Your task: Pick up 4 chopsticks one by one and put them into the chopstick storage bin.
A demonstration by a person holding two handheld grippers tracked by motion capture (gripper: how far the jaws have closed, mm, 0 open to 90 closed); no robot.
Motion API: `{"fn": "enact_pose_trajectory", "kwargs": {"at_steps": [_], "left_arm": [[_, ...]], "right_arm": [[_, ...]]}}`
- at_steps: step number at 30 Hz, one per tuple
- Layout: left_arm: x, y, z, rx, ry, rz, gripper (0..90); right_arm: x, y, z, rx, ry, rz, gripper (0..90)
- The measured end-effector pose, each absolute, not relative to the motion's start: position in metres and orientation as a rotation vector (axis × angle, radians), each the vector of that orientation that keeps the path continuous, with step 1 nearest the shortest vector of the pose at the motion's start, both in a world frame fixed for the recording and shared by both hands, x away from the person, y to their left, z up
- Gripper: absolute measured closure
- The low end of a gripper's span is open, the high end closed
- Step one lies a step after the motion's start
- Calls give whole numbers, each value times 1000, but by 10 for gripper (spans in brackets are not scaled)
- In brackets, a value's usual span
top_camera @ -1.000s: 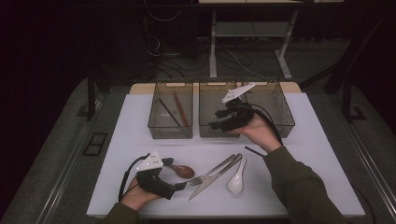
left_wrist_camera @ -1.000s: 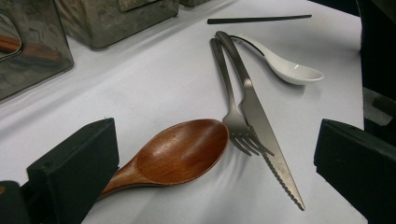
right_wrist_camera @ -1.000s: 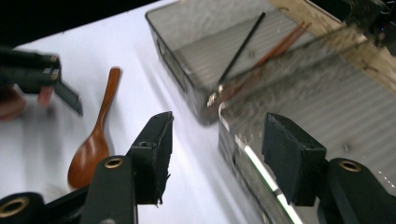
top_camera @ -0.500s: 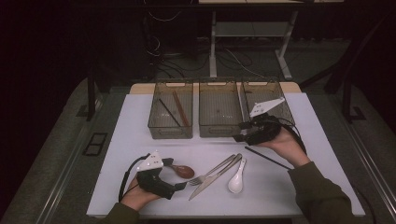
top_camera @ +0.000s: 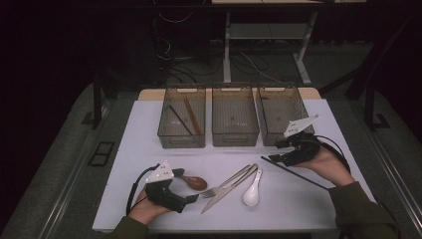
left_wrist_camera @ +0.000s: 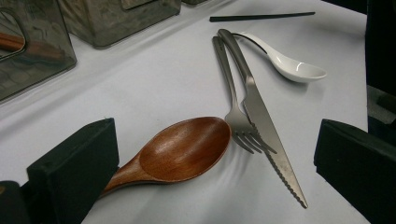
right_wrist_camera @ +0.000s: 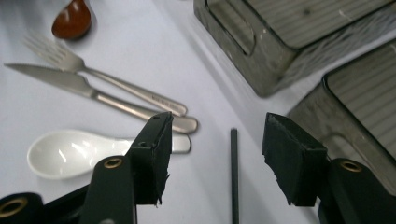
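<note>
Three bins (top_camera: 235, 115); two spoons (top_camera: 252, 191) (one wooden (top_camera: 195, 182)).

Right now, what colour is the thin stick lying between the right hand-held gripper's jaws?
Black: the thin straight stick shows best in the right gripper view.

The wooden spoon (left_wrist_camera: 180, 151) at lower centre of the left gripper view was polished brown wood with a soft sheen. The fork (left_wrist_camera: 232, 98) and knife (left_wrist_camera: 261, 116) beside it looked like brushed, dull-grey metal. The white spoon (left_wrist_camera: 289, 65) was glossy, ceramic-looking. The black chopstick (right_wrist_camera: 234, 177) was matt. The bins (top_camera: 234, 117) were smoky translucent plastic, the bench (top_camera: 149, 149) smooth matt white, the jaws padded in rough black foam.
</note>
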State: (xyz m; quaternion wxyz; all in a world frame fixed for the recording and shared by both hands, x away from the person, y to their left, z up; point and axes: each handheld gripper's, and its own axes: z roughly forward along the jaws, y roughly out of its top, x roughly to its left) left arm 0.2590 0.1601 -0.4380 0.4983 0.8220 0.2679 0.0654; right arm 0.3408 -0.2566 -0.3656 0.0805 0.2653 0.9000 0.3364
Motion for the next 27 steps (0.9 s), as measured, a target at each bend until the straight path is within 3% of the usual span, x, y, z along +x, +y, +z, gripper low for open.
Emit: {"fn": "enact_pose_trajectory", "kwargs": {"at_steps": [14, 27], "left_arm": [[259, 160, -438, 1991, 650, 158, 0], [260, 160, -438, 1995, 648, 159, 0]], "right_arm": [[331, -284, -383, 807, 2806, 773, 492], [332, -291, -409, 766, 2935, 404, 672]]}}
